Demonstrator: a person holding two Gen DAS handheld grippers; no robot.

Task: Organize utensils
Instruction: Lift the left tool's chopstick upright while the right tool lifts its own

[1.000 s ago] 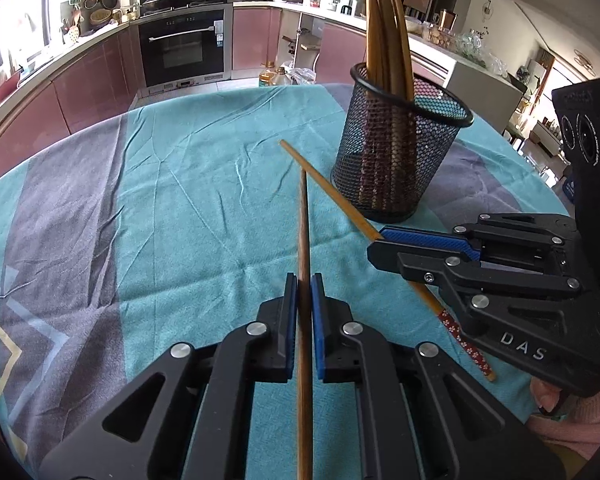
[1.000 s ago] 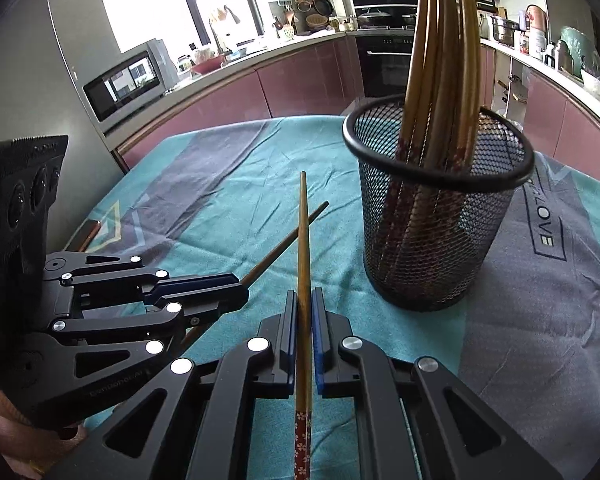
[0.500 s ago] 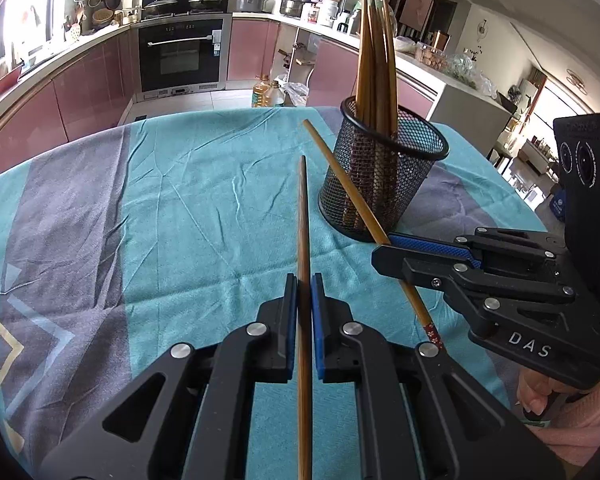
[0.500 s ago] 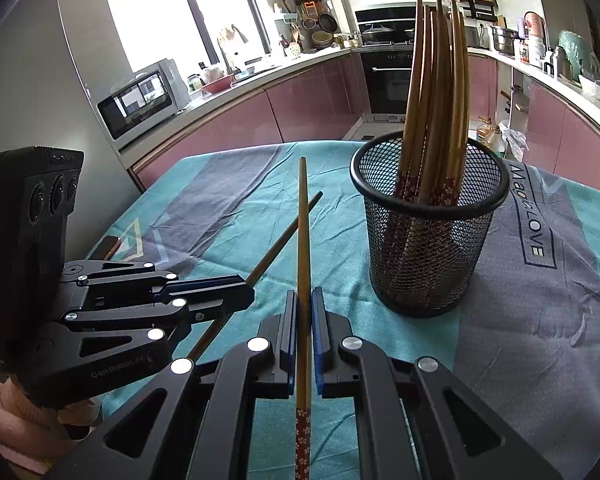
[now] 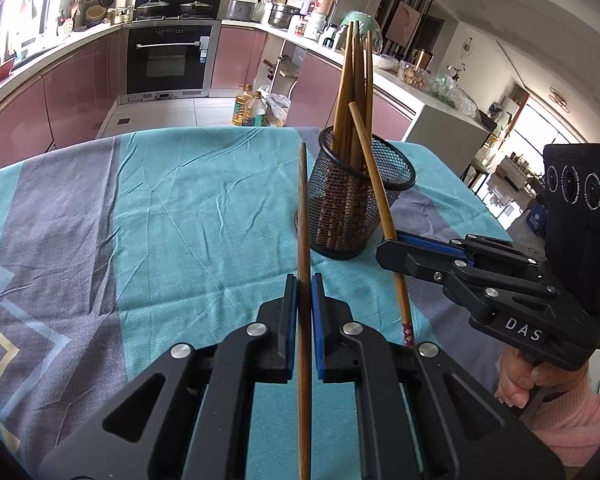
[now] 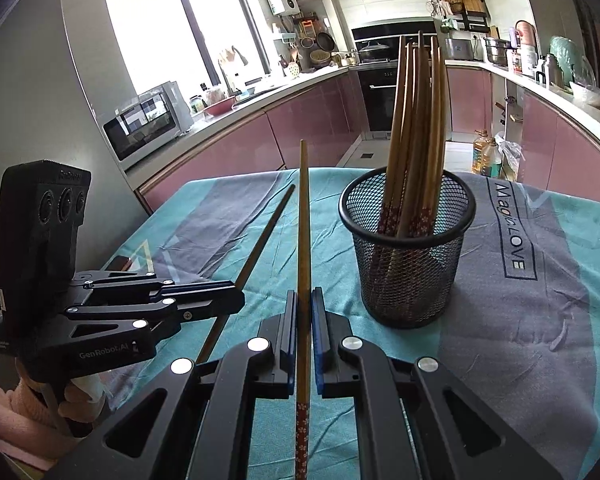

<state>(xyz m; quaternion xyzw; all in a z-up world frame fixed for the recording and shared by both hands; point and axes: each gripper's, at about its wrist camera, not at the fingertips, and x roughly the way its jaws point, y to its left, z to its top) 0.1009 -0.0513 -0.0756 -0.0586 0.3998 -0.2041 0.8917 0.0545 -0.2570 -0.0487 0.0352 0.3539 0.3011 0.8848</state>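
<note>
A dark brown chopstick (image 5: pixel 303 216) is clamped between the blue pads of the left claw (image 5: pixel 304 280), its tip pointing away over the teal and grey cloth of the table (image 5: pixel 160 208), just left of the black mesh holder (image 5: pixel 352 208). A lighter chopstick (image 6: pixel 303 216) is clamped the same way in the right claw (image 6: pixel 304 296). Both sticks are held clear of the cloth.

The holder stands upright on the table with a bundle of chopsticks (image 6: pixel 416 120) standing in it.

Only the right wrist view shows the red flowered end of the lighter chopstick running back between the claw's arms, the matching flowered ends down inside the mesh, and the lettering printed on the grey band of the cloth to the right of the holder. It also shows the left claw from the side, low on the left, with a hand (image 6: pixel 80 392) in a pink sleeve under it.

Only the left wrist view shows the lighter stick crossing in front of the holder, its tip above the rim, and the right claw from the side with fingers (image 5: pixel 520 384) wrapped on its grip
</note>
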